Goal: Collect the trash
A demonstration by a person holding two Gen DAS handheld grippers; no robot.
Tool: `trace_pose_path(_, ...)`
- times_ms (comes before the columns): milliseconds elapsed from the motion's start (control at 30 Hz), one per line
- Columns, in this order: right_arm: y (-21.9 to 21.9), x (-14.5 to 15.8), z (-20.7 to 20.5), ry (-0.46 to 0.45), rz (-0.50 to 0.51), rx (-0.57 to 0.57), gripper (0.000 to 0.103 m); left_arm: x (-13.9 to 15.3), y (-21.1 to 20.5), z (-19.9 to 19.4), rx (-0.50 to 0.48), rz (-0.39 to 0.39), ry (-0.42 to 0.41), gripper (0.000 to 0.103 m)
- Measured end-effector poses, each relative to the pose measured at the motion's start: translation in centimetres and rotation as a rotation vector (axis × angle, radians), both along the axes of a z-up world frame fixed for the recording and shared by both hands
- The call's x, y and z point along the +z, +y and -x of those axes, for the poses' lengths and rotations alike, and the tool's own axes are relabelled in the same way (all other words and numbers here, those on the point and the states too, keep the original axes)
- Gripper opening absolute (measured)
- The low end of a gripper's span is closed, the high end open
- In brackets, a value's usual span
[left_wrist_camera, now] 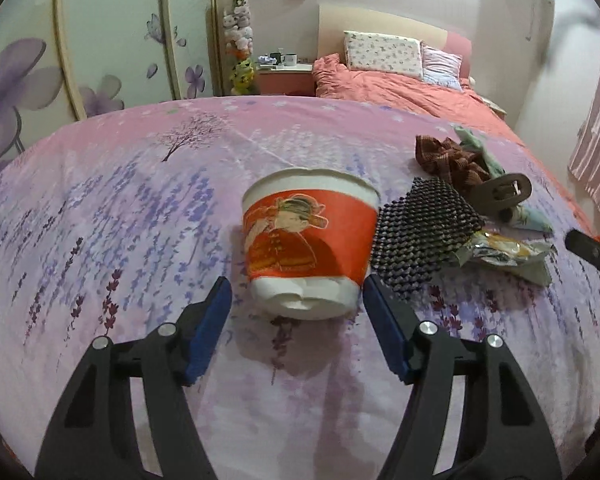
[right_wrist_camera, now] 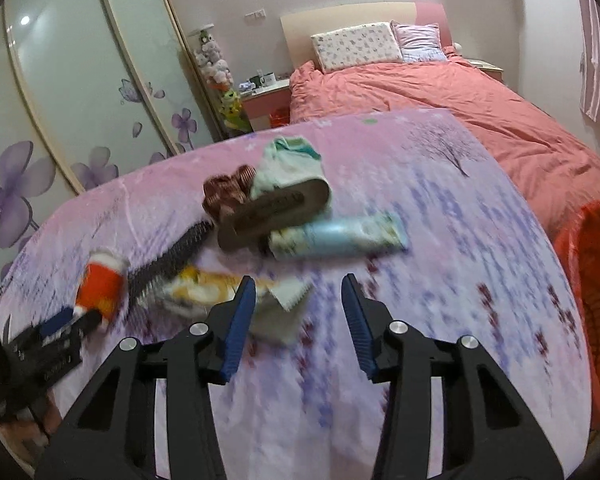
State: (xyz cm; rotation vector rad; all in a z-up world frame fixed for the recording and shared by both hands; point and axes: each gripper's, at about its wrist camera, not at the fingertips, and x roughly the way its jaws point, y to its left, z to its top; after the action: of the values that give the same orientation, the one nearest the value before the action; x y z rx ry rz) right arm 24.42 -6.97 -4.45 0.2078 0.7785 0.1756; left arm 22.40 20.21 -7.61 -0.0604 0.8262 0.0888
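One paper cup (left_wrist_camera: 310,240) stands on the table (left_wrist_camera: 120,220), just past the left gripper (left_wrist_camera: 296,312), whose jaws are apart and not touching it. One wrapper (right_wrist_camera: 220,288) lies by the right gripper (right_wrist_camera: 299,308), also released. One red basket (right_wrist_camera: 596,280) stands beside the table; I cannot tell what is inside.

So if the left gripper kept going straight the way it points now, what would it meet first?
Most likely the paper cup. It stands on the sheet directly ahead of the left gripper, centred between its open jaws, which do not touch it. Nothing else lies in front of it, though depth is hard to judge.
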Motion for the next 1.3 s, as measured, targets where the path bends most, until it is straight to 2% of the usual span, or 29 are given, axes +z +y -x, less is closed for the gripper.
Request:
trace_pose_path(100, 1.1, -1.1, -1.8, 0.056, 0.038, 0.017, 0.035, 0.0, 0.4, 0.1, 0.002, 0.012, -0.001, 0.067)
trace_pose_path(167, 1.7, -2.1, -2.5, 0.101, 0.061, 0.046, 0.025, 0.0, 0.6, 0.3, 0.003, 0.021, 0.000, 0.068)
trace_pose_path(267, 1.8, -2.4, -1.5, 0.114, 0.064, 0.080, 0.023, 0.0, 0.7, 0.4, 0.001, 0.018, -0.002, 0.070)
trace_pose_path(400, 2.3, -2.2, 1.2, 0.129, 0.089, 0.182, 0.021, 0.1, 0.8, 0.5, 0.003, 0.018, -0.008, 0.074)
trace_pose_path(500, 2.2, -1.4, 2.3, 0.108, 0.080, 0.194, 0.024, 0.2, 0.8, 0.8, 0.003, 0.014, -0.015, 0.077)
trace_pose_path(533, 2.1, -1.1, 2.5, 0.098, 0.059, 0.201, 0.036, 0.3, 0.9, 0.9, 0.005, 0.012, -0.017, 0.078)
trace_pose_path(567, 2.2, -0.9, 2.5, 0.088, 0.046, 0.209, 0.052, 0.5, 1.0, 1.0, 0.007, 0.014, -0.020, 0.079)
trace_pose_path(633, 2.9, -0.4, 3.0, 0.058, 0.053, 0.237, 0.060, 0.7, 1.1, 1.2, 0.008, 0.021, -0.024, 0.080)
trace_pose_path(700, 3.8, -0.4, 3.3, 0.052, 0.089, 0.264, 0.061, 1.1, 1.2, 1.6, 0.008, 0.021, -0.032, 0.081)
trace_pose_path(767, 4.1, -0.5, 4.0, 0.033, 0.127, 0.232, 0.061, 1.4, 1.3, 2.0, 0.007, 0.020, -0.039, 0.081)
trace_pose_path(867, 2.6, -0.4, 4.8, 0.039, 0.081, 0.199, 0.061, 1.8, 1.5, 2.5, 0.001, 0.022, -0.049, 0.082)
trace_pose_path(1000, 1.5, -0.9, 6.2, 0.060, 0.092, 0.204, 0.061, 1.9, 1.5, 2.8, -0.005, 0.019, -0.052, 0.082)
trace_pose_path(1200, 1.4, -2.3, 6.4, 0.110, 0.139, 0.169, 0.055, 2.0, 1.7, 3.1, 0.003, 0.026, -0.053, 0.082)
trace_pose_path(1300, 1.9, -3.1, 5.8, 0.117, 0.206, 0.139, 0.052, 2.0, 1.8, 3.3, 0.003, 0.018, -0.054, 0.082)
